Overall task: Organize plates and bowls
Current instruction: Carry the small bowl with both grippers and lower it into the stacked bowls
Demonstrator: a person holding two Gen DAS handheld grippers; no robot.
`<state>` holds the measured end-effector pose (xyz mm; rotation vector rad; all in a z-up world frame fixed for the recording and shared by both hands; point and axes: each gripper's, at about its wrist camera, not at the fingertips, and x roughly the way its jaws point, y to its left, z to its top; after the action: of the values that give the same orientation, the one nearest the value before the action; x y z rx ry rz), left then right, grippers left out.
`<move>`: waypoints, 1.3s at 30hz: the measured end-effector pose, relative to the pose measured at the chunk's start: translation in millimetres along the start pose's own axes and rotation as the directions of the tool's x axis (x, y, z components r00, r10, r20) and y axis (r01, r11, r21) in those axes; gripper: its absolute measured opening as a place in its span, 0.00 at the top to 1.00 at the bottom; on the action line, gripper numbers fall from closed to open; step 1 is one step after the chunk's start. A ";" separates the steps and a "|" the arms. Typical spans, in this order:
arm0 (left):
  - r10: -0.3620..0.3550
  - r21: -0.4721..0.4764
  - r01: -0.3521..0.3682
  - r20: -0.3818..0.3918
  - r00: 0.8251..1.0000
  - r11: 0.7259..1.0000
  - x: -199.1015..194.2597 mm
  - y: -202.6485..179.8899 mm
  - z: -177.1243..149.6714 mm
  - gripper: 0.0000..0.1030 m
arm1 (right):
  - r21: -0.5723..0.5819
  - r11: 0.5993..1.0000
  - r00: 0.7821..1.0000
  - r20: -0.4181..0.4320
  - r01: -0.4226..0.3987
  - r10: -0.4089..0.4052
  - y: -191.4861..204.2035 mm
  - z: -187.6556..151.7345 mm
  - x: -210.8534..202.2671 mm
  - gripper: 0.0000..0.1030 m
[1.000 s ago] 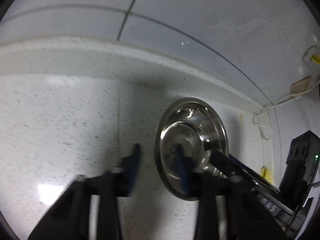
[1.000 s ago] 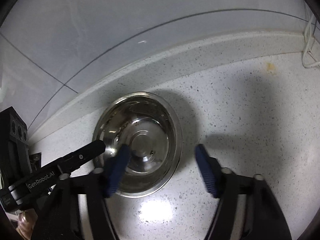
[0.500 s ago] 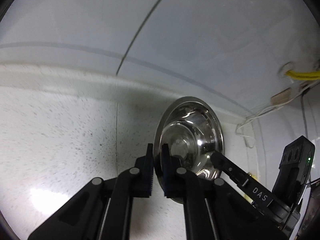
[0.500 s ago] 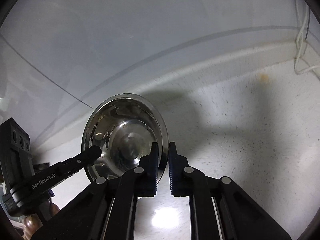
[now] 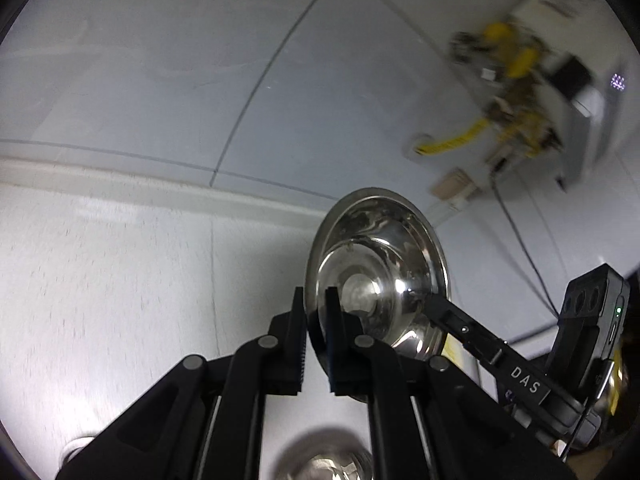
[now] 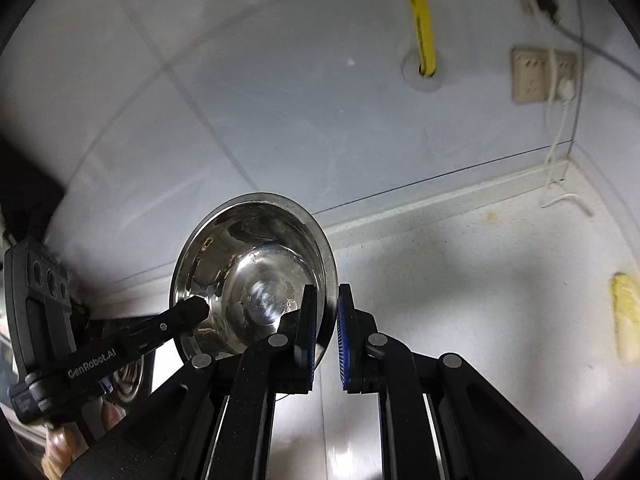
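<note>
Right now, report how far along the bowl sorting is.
Done: nothing looks sorted yet. In hand: the steel bowl is off the counter, left claw and right claw each shut on opposite sides of its rim. Left: setting it down, perhaps with the second bowl at the bottom edge of the left view.

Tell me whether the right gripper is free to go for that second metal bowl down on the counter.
Probably not yet: the right gripper is shut on the rim of the steel bowl, shared with the left gripper. The second bowl lies below.
</note>
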<state>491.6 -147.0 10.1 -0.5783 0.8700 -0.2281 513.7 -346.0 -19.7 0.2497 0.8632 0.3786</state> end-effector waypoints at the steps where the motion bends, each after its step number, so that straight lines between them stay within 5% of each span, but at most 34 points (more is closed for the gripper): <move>1: -0.010 0.003 0.010 -0.003 1.000 1.000 -9.9 -3.7 -9.9 0.93 | -0.007 1.000 1.000 0.004 -0.002 0.002 1.7 -7.6 -12.2 0.92; 7: -0.066 0.040 0.068 -0.043 0.997 0.997 -42.0 -28.5 -83.3 0.93 | -0.044 0.999 1.000 0.021 0.011 -0.011 3.4 -66.3 -83.6 0.91; 15: -0.086 0.084 0.101 -0.159 0.983 0.991 -22.3 -45.3 -171.5 0.93 | 0.017 0.999 0.999 -0.024 0.045 -0.044 -36.0 -152.1 -131.5 0.91; 24: -0.028 0.066 0.045 -0.231 0.972 0.997 21.2 -33.8 -240.4 0.93 | 0.116 0.992 0.992 -0.119 0.056 -0.042 -86.0 -210.6 -117.8 0.91; 39: 0.066 -0.060 -0.089 -0.308 0.949 0.994 86.7 12.2 -278.4 0.92 | 0.118 0.992 0.962 -0.272 0.037 -0.003 -132.8 -246.3 -50.1 0.91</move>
<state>330.6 -279.9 -193.9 -0.5842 1.2042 -0.2182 322.4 -472.2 -187.8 0.3068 1.1608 0.3460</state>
